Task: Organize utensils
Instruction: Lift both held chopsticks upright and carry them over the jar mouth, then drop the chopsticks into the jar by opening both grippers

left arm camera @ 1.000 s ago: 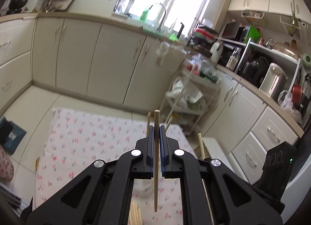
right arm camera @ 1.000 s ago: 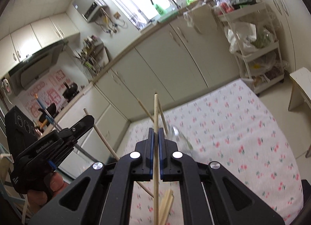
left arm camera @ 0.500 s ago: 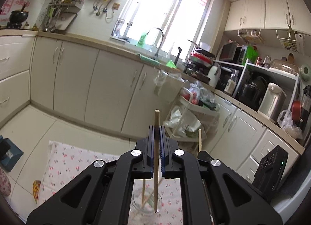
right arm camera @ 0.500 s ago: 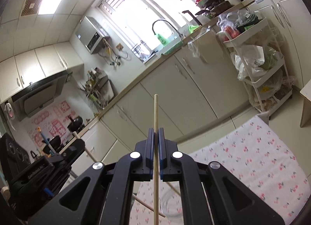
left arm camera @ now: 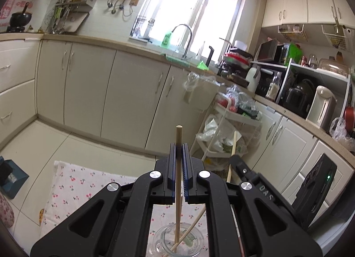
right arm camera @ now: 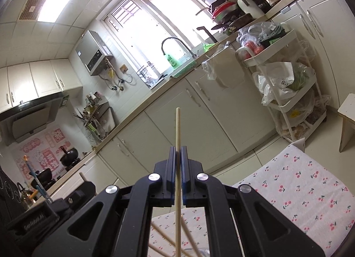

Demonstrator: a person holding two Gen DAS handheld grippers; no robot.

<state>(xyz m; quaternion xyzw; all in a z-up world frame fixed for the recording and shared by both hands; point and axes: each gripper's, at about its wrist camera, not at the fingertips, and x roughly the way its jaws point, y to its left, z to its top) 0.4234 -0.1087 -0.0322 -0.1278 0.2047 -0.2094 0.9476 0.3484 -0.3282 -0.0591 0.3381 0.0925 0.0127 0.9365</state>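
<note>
My left gripper point(left arm camera: 178, 146) is shut on a wooden chopstick point(left arm camera: 178, 181) held upright. Its lower end reaches into a clear glass jar point(left arm camera: 177, 242) on the cherry-print cloth point(left arm camera: 73, 190). A second chopstick point(left arm camera: 190, 230) leans in the jar. My right gripper point(right arm camera: 177, 148) is shut on another wooden chopstick point(right arm camera: 177, 168), also upright, above several chopsticks point(right arm camera: 162, 234) that fan out low in the right wrist view. The right gripper's body point(left arm camera: 255, 183) shows beside the left one, with its chopstick point(left arm camera: 231, 155) standing up.
Cream kitchen cabinets point(left arm camera: 124, 93) run behind the cloth-covered table. A white trolley point(left arm camera: 228, 128) with bags stands at the right. A white stool point(right arm camera: 348, 121) is at the right wrist view's edge. A blue box point(left arm camera: 11, 179) lies on the floor at the left.
Both grippers have tilted upward, so the views now show more wall and window. The left chopstick's lower end has come down into the glass jar.
</note>
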